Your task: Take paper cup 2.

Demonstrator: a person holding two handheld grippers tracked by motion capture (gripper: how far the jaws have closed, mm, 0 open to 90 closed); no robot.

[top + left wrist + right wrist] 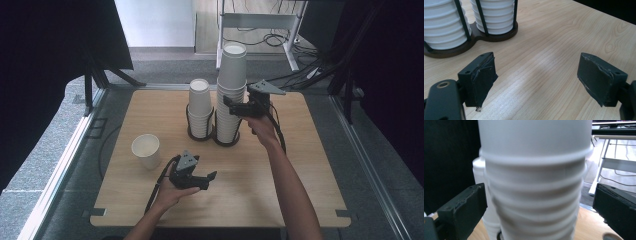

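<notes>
Pale wooden table (280, 170) on a grey carpeted floor (50, 135), dark curtains to either side, a white metal frame (260, 22) and loose cables (272, 40) beyond the far edge. Near the table's far middle, a dark two-ring holder (212, 136) carrying two columns of white paper cups: tall stack (231, 95) on the right, shorter stack (200, 107) just beside it on the left. Well apart, near the left edge, a single cup (146, 151) standing upright and open.

From above, both forearms entering from the bottom. From the left gripper view, the holder's base and lower cup rims up close, plus bare wood grain. From the right gripper view, the tall stack's ribbed rims blurred and very near, shorter stack behind.

Right gripper (540, 205) level at the tall stack's mid-height, jaws spread wide on both sides of it, pads clear of the cups. Left gripper (537, 80) low over bare table, jaws apart, nothing between them, the stacks ahead and off to one side.
</notes>
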